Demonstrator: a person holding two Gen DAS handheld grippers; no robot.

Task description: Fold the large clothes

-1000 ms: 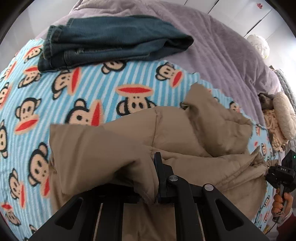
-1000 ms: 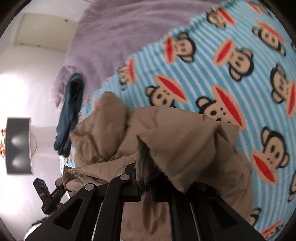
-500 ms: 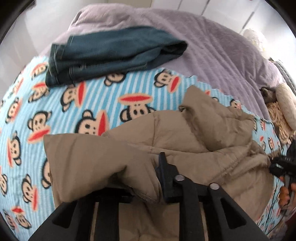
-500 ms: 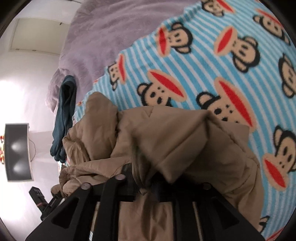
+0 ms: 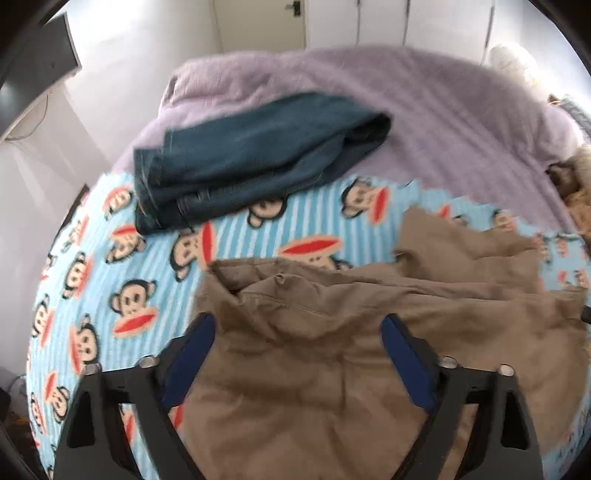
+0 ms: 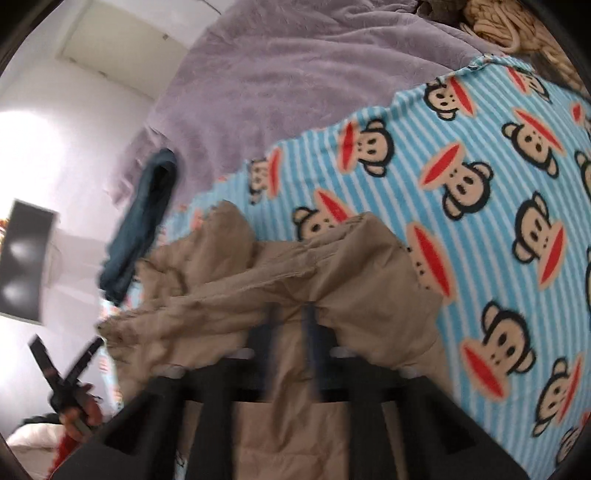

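- Two grippers sit over the tan jacket (image 5: 332, 350), which lies rumpled on the near part of the monkey-print blanket (image 5: 110, 295).
- My left gripper (image 5: 297, 328) is spread wide — its blue-padded fingers (image 5: 404, 363) stand well apart with the tan cloth lying loose between them, nothing pinched.
- My right gripper (image 6: 291, 317) is blurred; its two fingers stand close with a narrow gap, a fold of the jacket (image 6: 295, 288) humped right at the tips. I cannot tell whether they pinch the cloth or merely touch it.
- From the right wrist view, the other gripper shows at the lower left, off the edge of the jacket, its fingers spread in a V.
- Beyond the jacket the blanket (image 6: 480, 184) runs on, blue and white stripes with red-mouthed monkey faces.
- Farther back lie folded dark blue jeans (image 5: 255, 155) — partly on the striped blanket, partly on the lilac fleece blanket (image 5: 443, 122) behind it.
- At the far right, a cream knitted item (image 6: 502, 22) rests by the lilac fleece.
- Farthest off stand white walls and a dark screen (image 6: 24, 262).
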